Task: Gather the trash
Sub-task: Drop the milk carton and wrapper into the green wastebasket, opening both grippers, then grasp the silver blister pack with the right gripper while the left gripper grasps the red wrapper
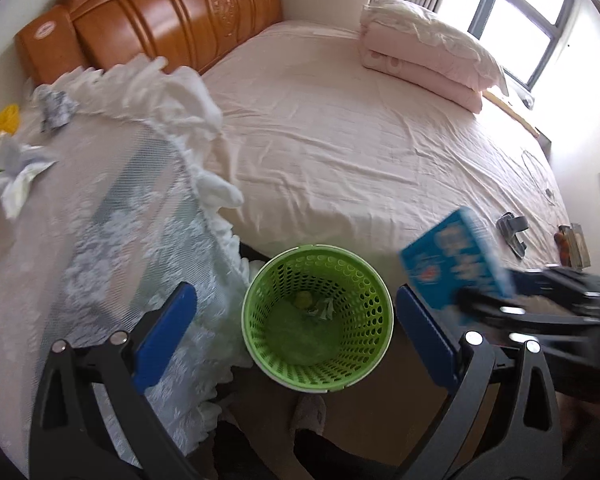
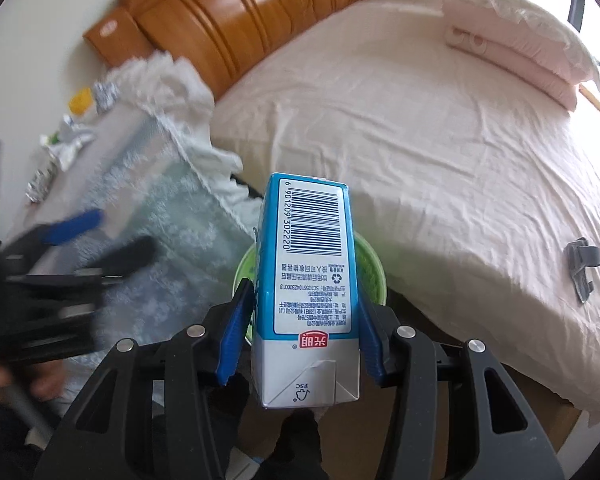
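Here, the right gripper clamps a blue-and-white carton directly above the green basket.

Close in, its blue pads press both sides of the carton, barcode face up. The left gripper hangs spread wide with nothing between its fingers, the basket just ahead of them on the floor, scraps lying in its bottom. To its left, crumpled paper sits on a lace-covered stand; beyond lies the pink bed and wooden headboard.
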The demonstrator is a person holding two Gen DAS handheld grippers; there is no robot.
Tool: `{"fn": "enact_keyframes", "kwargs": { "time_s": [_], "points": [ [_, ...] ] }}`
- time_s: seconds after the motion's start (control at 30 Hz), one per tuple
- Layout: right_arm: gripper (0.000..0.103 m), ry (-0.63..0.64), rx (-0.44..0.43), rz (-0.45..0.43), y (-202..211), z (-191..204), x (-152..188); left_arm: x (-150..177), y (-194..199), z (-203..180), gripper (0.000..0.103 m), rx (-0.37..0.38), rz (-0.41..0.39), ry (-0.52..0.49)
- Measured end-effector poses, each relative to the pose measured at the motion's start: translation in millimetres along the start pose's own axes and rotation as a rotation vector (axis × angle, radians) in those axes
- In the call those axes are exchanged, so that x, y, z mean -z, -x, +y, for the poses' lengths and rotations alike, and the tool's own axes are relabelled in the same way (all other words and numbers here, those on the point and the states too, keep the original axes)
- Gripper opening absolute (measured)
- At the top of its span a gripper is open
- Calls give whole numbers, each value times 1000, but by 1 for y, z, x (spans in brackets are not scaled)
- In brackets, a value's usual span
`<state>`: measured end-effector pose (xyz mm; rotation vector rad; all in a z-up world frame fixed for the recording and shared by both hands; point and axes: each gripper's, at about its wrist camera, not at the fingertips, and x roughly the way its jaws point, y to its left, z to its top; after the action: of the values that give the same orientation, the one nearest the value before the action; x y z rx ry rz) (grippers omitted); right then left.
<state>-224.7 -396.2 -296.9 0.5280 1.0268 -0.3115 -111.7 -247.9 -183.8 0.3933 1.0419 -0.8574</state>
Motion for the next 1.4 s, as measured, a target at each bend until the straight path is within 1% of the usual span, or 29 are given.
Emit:
{"fn": "enact_keyframes", "kwargs": {
  "time_s": [0.03,0.1,0.2,0.33,0.47,0.6,0.77,0.83,0.93,1.03,1.17,1.37,1.4],
  "points": [
    [54,1,-4,11,-6,3,0,1,6,3,95,-3,-1,2],
    [84,6,10,25,-17,10,0,3,22,11,95,-24,-21,16],
    [97,28,47,25,-19,24,-2,5,44,24,95,-46,-50,49],
    [99,60,72,24,-8,39,-2,8,69,39,95,-54,-79,92],
    [100,93,75,2,11,49,2,15,86,51,95,-72,-98,106],
    [100,113,77,-5,22,53,7,21,87,58,95,-81,-82,124],
    [100,110,68,0,24,56,6,26,85,71,95,-76,-63,161],
    [100,110,58,1,25,58,5,27,87,77,95,-83,-65,174],
    [100,121,31,10,22,69,0,30,96,90,95,-113,-82,195],
    [100,156,24,16,16,87,-8,35,106,110,95,-162,-99,224],
    [100,200,12,1,11,120,-25,44,118,153,95,-238,-112,282],
    [101,241,-66,-23,8,188,-47,59,135,232,95,-322,-127,393],
    [100,260,-89,-28,8,208,-51,61,137,244,95,-332,-131,405]
  ]
}}
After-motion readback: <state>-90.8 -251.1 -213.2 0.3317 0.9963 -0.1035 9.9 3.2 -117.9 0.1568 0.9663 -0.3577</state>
